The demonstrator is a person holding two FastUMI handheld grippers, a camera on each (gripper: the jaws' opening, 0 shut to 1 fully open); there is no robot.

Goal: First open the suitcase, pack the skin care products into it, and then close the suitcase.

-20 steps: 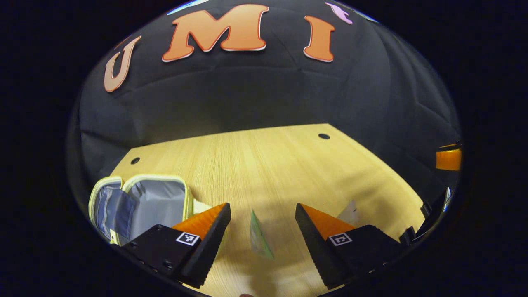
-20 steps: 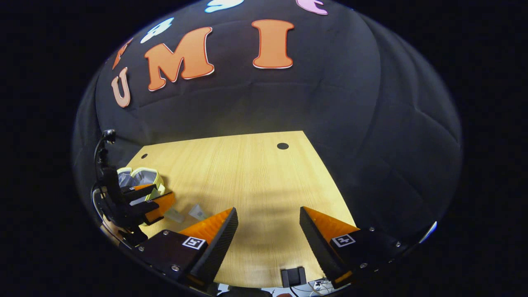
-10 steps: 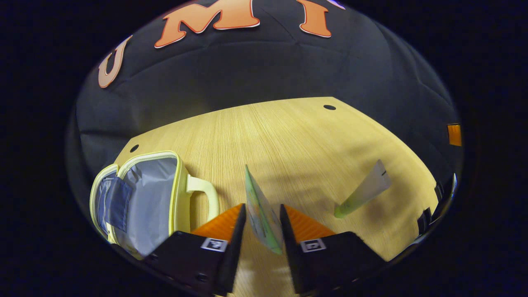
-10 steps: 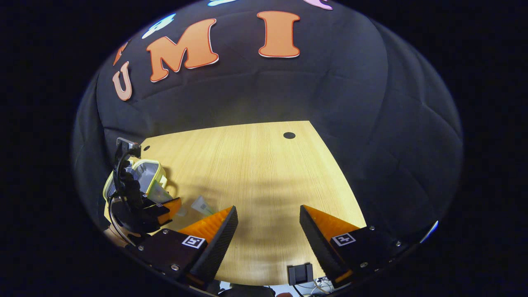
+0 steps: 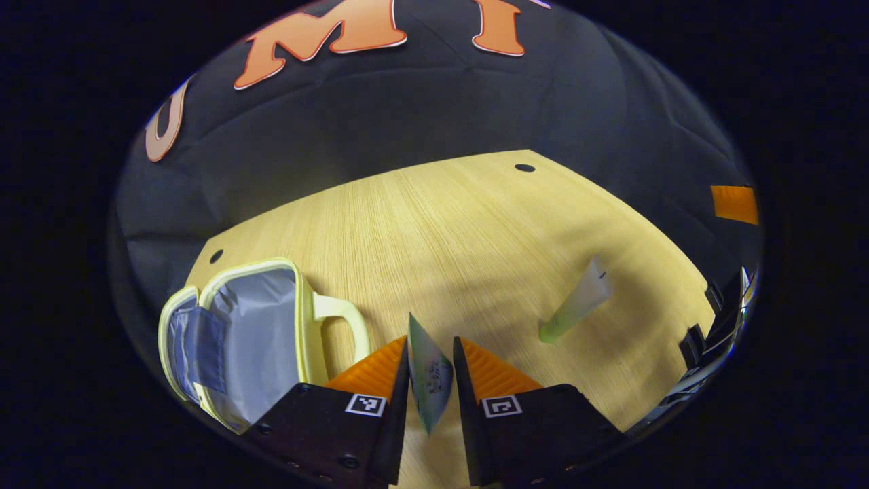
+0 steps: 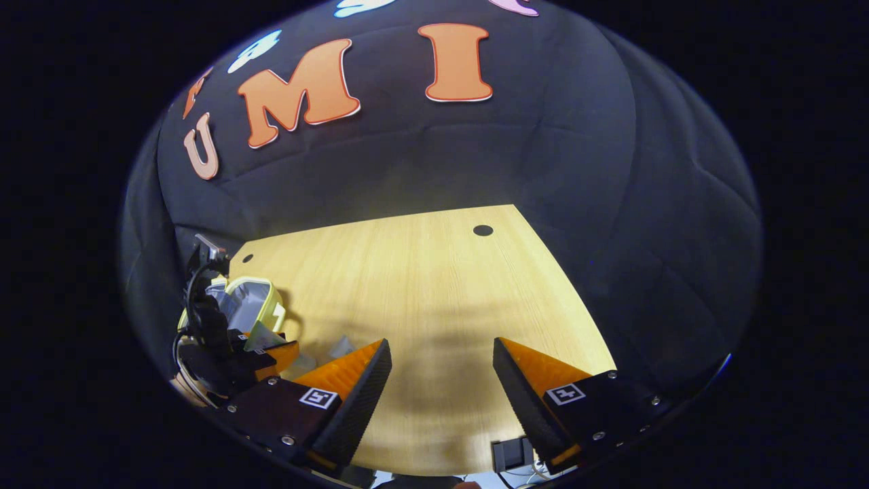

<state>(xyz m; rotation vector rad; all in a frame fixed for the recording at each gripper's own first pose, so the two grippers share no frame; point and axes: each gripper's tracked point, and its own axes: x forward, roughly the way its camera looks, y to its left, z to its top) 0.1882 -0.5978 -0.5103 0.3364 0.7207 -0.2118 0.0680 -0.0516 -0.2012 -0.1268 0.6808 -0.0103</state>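
In the left gripper view, the left gripper [image 5: 432, 363] has its two fingers pulled close together. They squeeze a thin flat packet [image 5: 428, 370] between them. The packet stands on its edge and sticks out past the fingertips. It is held up above the wooden table [image 5: 441, 231]. The little suitcase [image 5: 237, 333] lies open on the table, just to the left of the packet. It is pale yellow outside and grey inside. Its handle [image 5: 343, 319] points toward the packet and is very near the gripper's finger. A small tube [image 5: 574, 305] with a green cap lies flat on the table, to the right of the packet and well apart from the suitcase.

In the right gripper view, the right gripper [image 6: 441, 370] has its fingers spread wide apart with nothing between them. It hangs above the table [image 6: 434, 272]. The suitcase [image 6: 248, 309] sits far to the left, near the table's edge. The left gripper [image 6: 268, 350] is just beside the suitcase, holding the packet [image 6: 261, 336]. The tube [image 6: 339, 346] lies a little to the right of the suitcase, partly hidden behind the right gripper's finger.
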